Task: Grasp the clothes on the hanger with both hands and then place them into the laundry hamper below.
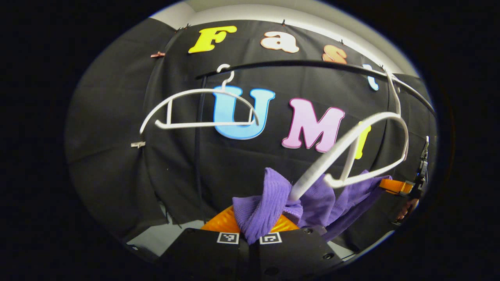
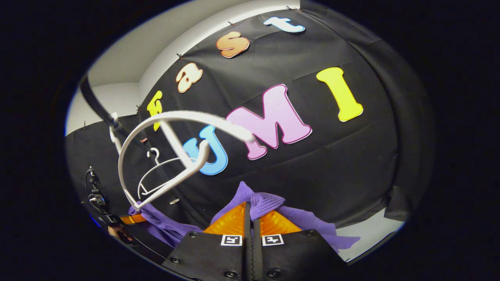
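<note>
A purple knit garment [image 1: 269,203] hangs off the low end of a tilted white hanger [image 1: 351,144] that hooks on the black rail [image 1: 312,64]. My left gripper [image 1: 250,224] is shut on a bunched fold of this cloth, which rises between its fingers. In the right gripper view the same purple garment [image 2: 265,203] bulges up between the fingers of my right gripper [image 2: 250,218], shut on it. Its other side trails toward the hanger [image 2: 156,156] at the left, where the other gripper [image 2: 101,210] and a hand show. That other gripper [image 1: 414,183] also appears at the far right of the left gripper view.
A second, bare white hanger [image 1: 199,109] hangs on the rail farther along, also seen as a small hanger [image 2: 156,175] in the right gripper view. The black cloth wall stands close behind. A strip of pale floor [image 2: 375,230] shows below the cloth.
</note>
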`<state>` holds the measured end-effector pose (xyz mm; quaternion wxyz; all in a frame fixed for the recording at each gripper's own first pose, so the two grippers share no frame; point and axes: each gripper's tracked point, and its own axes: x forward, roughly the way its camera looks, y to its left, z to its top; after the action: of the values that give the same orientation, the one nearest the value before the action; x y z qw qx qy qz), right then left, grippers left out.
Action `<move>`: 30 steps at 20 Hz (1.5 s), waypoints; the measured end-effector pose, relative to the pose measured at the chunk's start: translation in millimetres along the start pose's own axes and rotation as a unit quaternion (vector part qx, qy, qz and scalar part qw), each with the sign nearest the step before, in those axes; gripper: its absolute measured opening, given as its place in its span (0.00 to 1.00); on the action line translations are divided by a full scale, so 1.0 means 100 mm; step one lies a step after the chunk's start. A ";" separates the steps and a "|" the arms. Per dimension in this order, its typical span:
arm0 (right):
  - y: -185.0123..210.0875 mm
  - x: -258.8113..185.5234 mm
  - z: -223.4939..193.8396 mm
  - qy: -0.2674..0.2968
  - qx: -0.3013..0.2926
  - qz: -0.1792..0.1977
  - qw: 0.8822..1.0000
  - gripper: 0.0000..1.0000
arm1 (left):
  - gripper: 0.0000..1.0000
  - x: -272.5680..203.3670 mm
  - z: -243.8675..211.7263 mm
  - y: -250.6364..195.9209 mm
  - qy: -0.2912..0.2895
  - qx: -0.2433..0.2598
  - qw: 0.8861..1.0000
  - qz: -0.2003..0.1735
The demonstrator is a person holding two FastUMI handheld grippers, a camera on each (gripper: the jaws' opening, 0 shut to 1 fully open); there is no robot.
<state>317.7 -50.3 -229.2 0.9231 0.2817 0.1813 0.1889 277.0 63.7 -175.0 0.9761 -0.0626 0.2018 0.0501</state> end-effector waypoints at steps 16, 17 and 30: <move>0.97 -0.79 -1.66 0.139 -0.015 0.030 0.990 0.04 | 0.07 -0.43 -1.25 -1.49 0.096 0.013 0.985 -0.142; 0.89 -0.80 -1.78 0.151 -0.013 0.018 0.988 0.04 | 0.06 -0.42 -1.40 -1.54 0.111 0.014 0.983 -0.146; -0.58 -0.94 -3.69 0.386 -0.044 -0.147 0.910 0.04 | 0.10 0.12 -3.51 -1.36 0.330 0.007 0.941 -0.077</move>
<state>88.1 29.3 -527.7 0.8099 0.1163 0.5543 0.1525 168.6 -119.7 -485.9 0.8563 -0.0842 0.5071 -0.0501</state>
